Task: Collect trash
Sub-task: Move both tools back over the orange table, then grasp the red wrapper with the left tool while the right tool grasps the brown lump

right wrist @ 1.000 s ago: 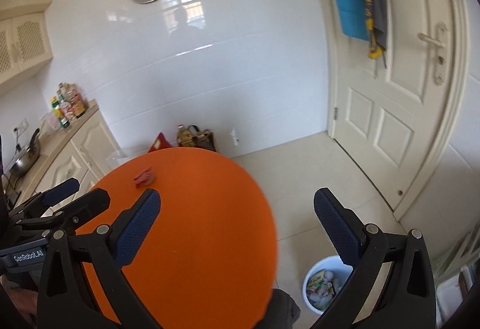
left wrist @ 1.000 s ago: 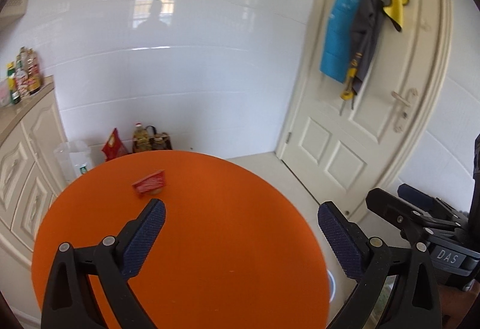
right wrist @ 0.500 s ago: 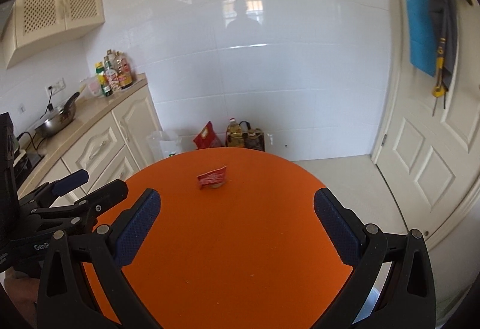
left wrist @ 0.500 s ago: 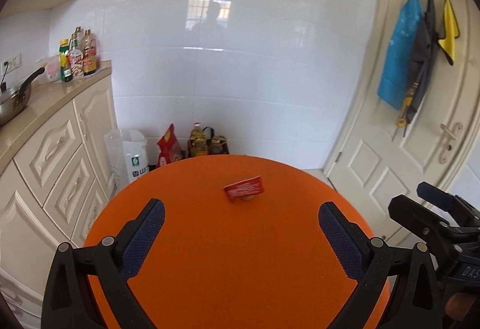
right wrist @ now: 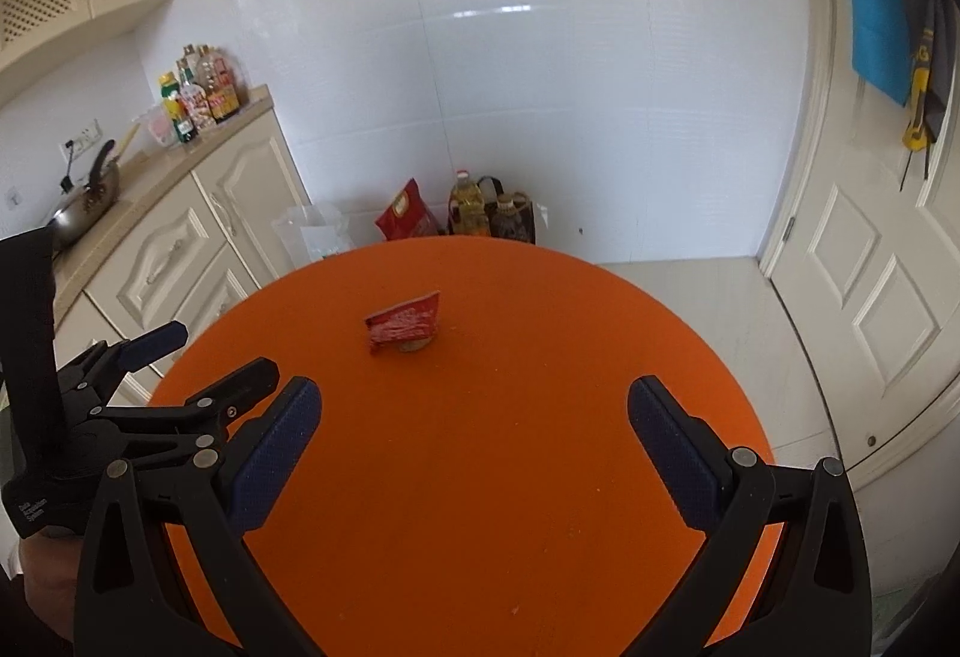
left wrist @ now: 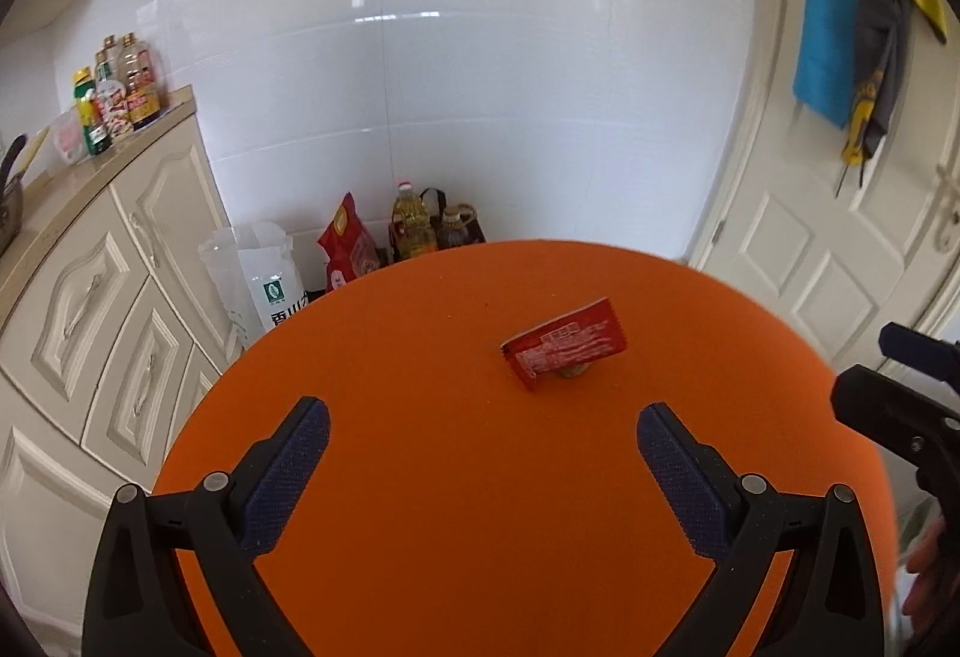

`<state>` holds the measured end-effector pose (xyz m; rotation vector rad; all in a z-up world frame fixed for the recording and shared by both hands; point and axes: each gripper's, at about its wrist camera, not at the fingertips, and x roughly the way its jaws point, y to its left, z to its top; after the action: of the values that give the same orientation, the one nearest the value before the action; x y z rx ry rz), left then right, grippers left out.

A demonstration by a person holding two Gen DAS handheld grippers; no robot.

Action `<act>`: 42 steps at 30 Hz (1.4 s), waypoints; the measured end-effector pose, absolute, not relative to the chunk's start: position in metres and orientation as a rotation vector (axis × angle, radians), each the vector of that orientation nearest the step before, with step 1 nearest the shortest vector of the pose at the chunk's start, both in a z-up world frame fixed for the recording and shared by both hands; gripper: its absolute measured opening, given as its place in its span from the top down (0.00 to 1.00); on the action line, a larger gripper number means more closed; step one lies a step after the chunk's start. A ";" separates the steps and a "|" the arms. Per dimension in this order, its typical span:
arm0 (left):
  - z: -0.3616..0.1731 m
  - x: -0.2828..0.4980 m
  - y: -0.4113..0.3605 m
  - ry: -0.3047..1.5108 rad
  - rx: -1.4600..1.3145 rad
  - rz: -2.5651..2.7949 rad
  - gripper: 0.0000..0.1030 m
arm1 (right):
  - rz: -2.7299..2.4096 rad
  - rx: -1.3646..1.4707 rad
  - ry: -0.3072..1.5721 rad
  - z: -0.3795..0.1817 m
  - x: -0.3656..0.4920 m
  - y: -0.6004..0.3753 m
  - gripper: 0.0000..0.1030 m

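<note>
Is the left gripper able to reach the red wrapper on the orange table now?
Probably yes: the left gripper is open, and only bare orange table lies between it and the red wrapper.

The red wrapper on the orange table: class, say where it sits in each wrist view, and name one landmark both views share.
Left wrist view: the red wrapper lies right of centre, beyond the open tongs.
Right wrist view: the red wrapper lies left of centre, beyond the open tongs.
Shared landmark: the yellow oil bottle on the floor by the wall.
</note>
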<state>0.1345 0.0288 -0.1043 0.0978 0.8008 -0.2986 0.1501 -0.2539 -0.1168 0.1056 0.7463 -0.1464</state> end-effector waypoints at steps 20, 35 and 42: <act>-0.189 0.366 -0.127 0.973 0.176 -0.570 0.51 | -0.175 0.162 0.846 -0.168 0.198 -0.294 0.00; -0.191 0.448 -0.132 0.959 -0.046 -0.460 0.82 | -0.131 0.126 0.872 -0.181 0.211 -0.274 0.00; -0.192 0.484 -0.126 0.940 -0.086 -0.338 0.83 | -0.074 0.066 0.875 -0.195 0.257 -0.244 0.00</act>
<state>0.4842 -0.1263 -0.1918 -0.0860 0.9403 -0.3381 0.2570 -0.2435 -0.1950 0.0659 0.8747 -0.0743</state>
